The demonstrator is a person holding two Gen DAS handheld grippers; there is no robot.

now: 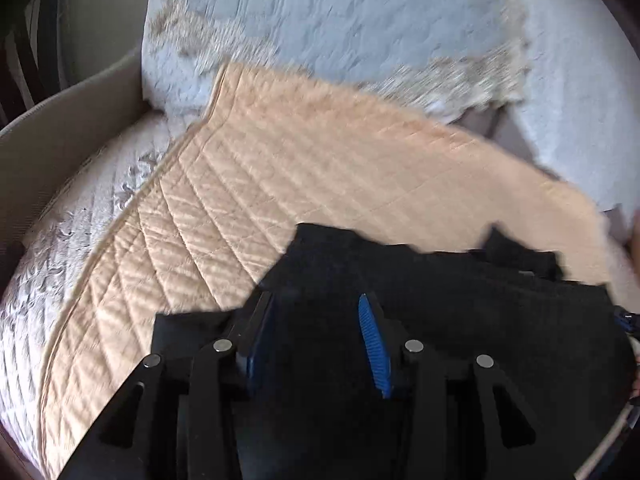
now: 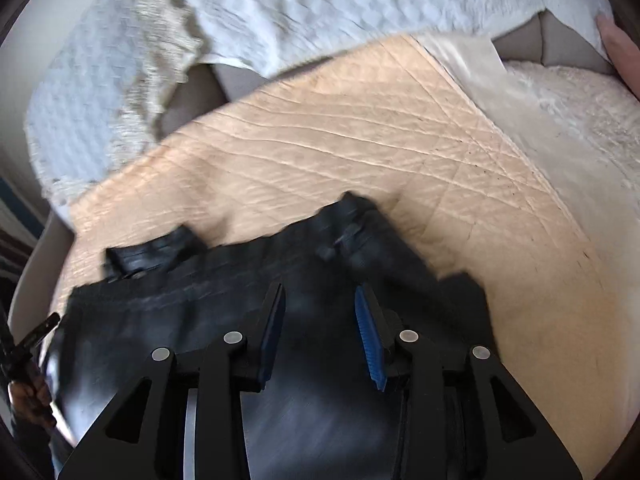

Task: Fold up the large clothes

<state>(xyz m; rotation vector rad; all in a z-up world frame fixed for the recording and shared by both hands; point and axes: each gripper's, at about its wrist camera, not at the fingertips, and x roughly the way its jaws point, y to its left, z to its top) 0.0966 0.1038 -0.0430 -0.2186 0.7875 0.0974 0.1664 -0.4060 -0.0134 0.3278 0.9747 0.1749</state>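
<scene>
Black garment (image 1: 400, 280) lies on the peach quilted pad (image 1: 280, 168); both jaws stand partly apart, gripping nothing. Risk: shallow bites may drop the fabric mid-fold.

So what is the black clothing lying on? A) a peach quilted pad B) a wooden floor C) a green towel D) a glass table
A: in both wrist views the black garment is spread over a peach quilted pad with stitched diagonal lines, on a sofa draped with white covers.
</scene>
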